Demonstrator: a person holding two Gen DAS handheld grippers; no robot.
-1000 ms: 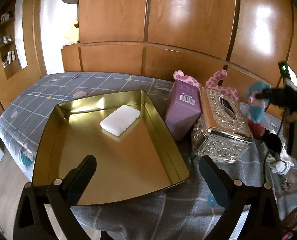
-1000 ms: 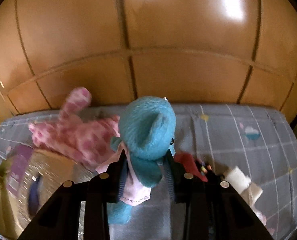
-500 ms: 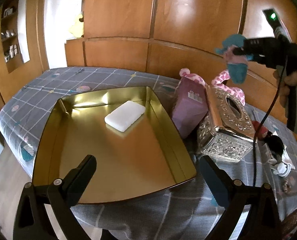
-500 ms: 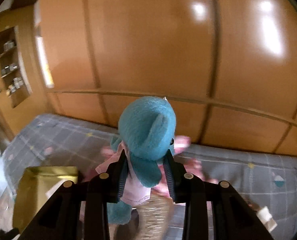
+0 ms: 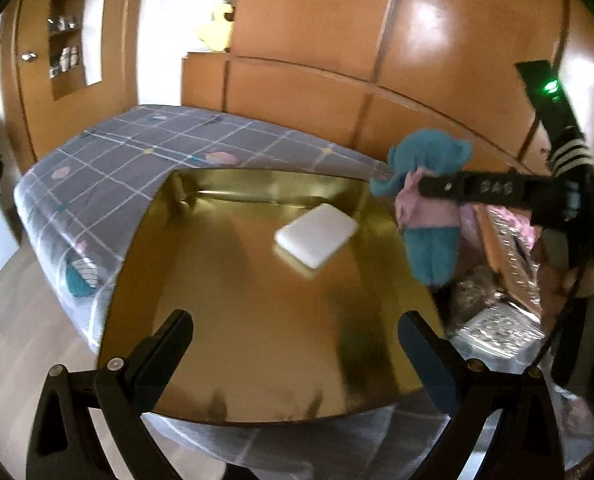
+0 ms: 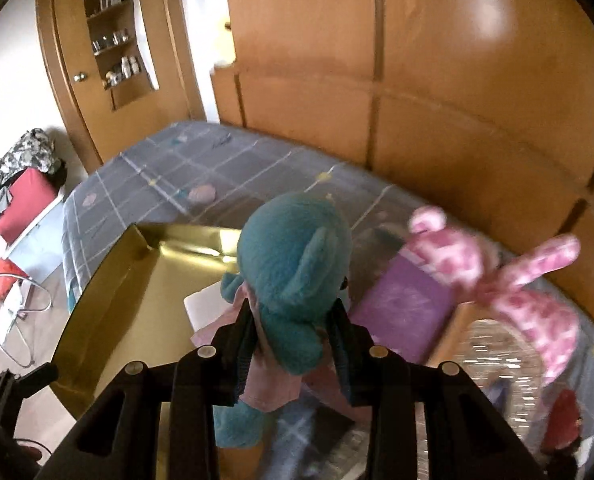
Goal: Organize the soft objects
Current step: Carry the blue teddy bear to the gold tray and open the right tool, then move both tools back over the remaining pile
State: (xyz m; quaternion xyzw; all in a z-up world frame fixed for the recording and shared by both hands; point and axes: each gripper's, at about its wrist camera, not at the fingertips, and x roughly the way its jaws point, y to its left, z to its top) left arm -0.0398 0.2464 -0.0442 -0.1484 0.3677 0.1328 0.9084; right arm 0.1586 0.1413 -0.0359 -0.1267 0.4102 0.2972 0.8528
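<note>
- The bed (image 5: 145,148) carried a gold tray (image 5: 257,320); the left tongs (image 5: 297,344) hung over its near edge, jaws wide apart with nothing between them.
- A white pad (image 5: 317,236) lay inside the tray.
- The right tongs (image 6: 293,328) gripped a teal plush toy (image 6: 293,256) above the tray's right rim, jaws beginning to open.
- A pink plush (image 6: 517,292) lay further right.

Teal plush toy (image 6: 293,280) hangs upright, apparently above gold tray (image 5: 225,280).
</note>
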